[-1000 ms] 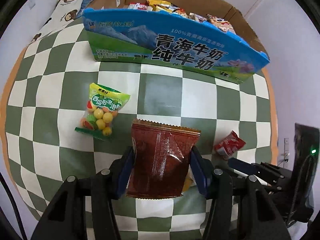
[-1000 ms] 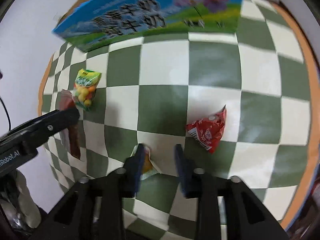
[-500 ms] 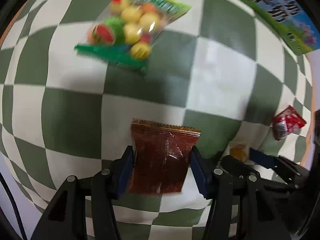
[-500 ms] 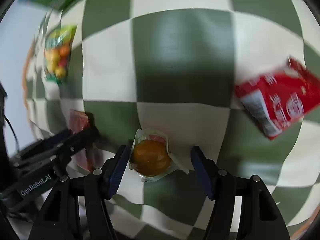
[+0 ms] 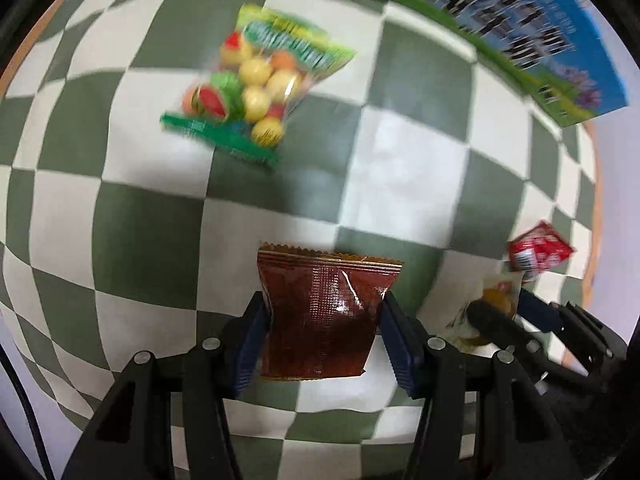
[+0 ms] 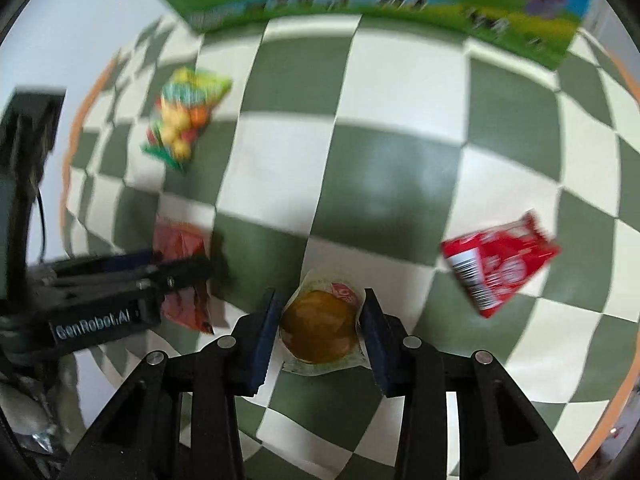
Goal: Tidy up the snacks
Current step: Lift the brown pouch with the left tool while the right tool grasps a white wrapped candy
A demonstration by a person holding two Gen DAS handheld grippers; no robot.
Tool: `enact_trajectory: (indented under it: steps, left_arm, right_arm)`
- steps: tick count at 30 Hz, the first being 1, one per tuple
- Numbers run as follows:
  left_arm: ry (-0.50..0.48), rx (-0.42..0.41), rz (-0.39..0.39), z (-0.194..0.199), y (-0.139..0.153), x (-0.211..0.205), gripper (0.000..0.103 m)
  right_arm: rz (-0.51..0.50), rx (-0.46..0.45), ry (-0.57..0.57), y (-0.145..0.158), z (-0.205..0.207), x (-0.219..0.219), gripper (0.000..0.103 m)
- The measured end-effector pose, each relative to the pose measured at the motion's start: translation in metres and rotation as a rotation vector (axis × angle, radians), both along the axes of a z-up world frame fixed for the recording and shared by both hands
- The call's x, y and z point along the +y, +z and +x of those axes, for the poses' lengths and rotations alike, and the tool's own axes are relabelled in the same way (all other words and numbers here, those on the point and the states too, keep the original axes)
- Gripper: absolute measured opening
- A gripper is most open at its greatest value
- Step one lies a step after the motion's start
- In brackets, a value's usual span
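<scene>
1. Green-and-white checked tablecloth (image 6: 392,184) covers the table; a blue-and-green printed carton (image 5: 520,36) stands at its far edge.
2. Left gripper (image 5: 326,316) clamps a brown foil packet (image 5: 320,312) by its sides.
3. Right gripper (image 6: 320,320), its jaws having just been closing, presses on a round orange snack pouch (image 6: 318,326) (blurred).
4. Fruit-candy bag (image 5: 256,88) and red sachet (image 6: 498,266) lie loose on the cloth.

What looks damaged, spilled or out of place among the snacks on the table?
Nothing stands out. The candy bag and red packet lie loose and sealed on the checked cloth; no spill shows.
</scene>
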State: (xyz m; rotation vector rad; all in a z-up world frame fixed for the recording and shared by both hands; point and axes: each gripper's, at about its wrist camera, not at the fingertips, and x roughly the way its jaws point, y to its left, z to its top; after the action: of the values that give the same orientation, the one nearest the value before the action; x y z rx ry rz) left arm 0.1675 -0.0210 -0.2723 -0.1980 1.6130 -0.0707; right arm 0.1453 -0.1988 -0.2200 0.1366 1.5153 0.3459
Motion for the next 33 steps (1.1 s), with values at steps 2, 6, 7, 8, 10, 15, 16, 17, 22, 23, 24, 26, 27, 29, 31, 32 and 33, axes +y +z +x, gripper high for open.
enact_trajectory:
  steps: [2, 6, 7, 8, 10, 15, 16, 17, 22, 23, 24, 26, 27, 29, 31, 32, 33]
  left_arm:
    - [-0.009, -0.027, -0.034, 0.003, 0.024, 0.007, 0.052]
    - [-0.044, -0.126, -0.08, 0.026, 0.08, 0.001, 0.052]
    - [-0.054, -0.162, -0.094, 0.036, 0.098, -0.002, 0.052]
    - [-0.064, -0.184, -0.104, 0.043, 0.109, -0.005, 0.052]
    - [-0.088, -0.249, -0.115, 0.065, 0.141, -0.011, 0.052]
    - [-0.134, -0.358, -0.086, 0.119, 0.175, -0.026, 0.052]
    - [-0.138, -0.372, -0.071, 0.129, 0.178, -0.027, 0.052]
    - [-0.141, -0.376, -0.053, 0.137, 0.178, -0.028, 0.052]
    - [-0.13, -0.292, -0.021, 0.136, 0.134, -0.026, 0.052]
    - [-0.123, -0.257, -0.021, 0.131, 0.12, -0.027, 0.052]
    - [-0.114, -0.232, -0.013, 0.127, 0.106, -0.027, 0.052]
    - [-0.09, -0.18, -0.013, 0.119, 0.078, -0.025, 0.052]
    - [-0.076, -0.153, -0.011, 0.116, 0.064, -0.024, 0.052]
    - [-0.059, -0.112, -0.01, 0.111, 0.043, -0.026, 0.052]
    - [-0.042, -0.081, -0.013, 0.109, 0.028, -0.027, 0.052]
    - [-0.037, -0.071, -0.009, 0.109, 0.022, -0.027, 0.052]
    - [-0.033, -0.063, -0.004, 0.111, 0.018, -0.027, 0.052]
  right_arm:
    - [0.031, -0.02, -0.034, 0.016, 0.01, -0.01, 0.043]
    - [0.088, -0.092, -0.097, 0.064, 0.03, -0.033, 0.043]
    - [0.099, -0.114, -0.106, 0.077, 0.037, -0.039, 0.043]
    - [0.112, -0.139, -0.12, 0.09, 0.046, -0.041, 0.042]
    - [0.136, -0.183, -0.132, 0.116, 0.066, -0.051, 0.024]
    - [0.141, -0.306, -0.171, 0.159, 0.123, -0.049, 0.024]
    - [0.149, -0.303, -0.172, 0.16, 0.132, -0.05, 0.024]
    - [0.151, -0.275, -0.158, 0.156, 0.14, -0.049, 0.024]
    - [0.095, -0.12, -0.193, 0.097, 0.141, -0.057, 0.049]
    - [0.117, -0.072, -0.224, 0.078, 0.136, -0.063, 0.049]
    - [0.129, -0.041, -0.264, 0.064, 0.132, -0.07, 0.051]
    - [0.123, -0.011, -0.333, 0.036, 0.126, -0.081, 0.053]
    - [0.115, -0.008, -0.355, 0.027, 0.126, -0.084, 0.06]
    - [0.152, 0.025, -0.413, 0.006, 0.129, -0.088, 0.07]
    - [0.153, 0.056, -0.432, -0.011, 0.133, -0.085, 0.073]
    - [0.145, 0.059, -0.426, -0.017, 0.135, -0.081, 0.073]
    - [0.127, 0.062, -0.416, -0.022, 0.137, -0.077, 0.073]
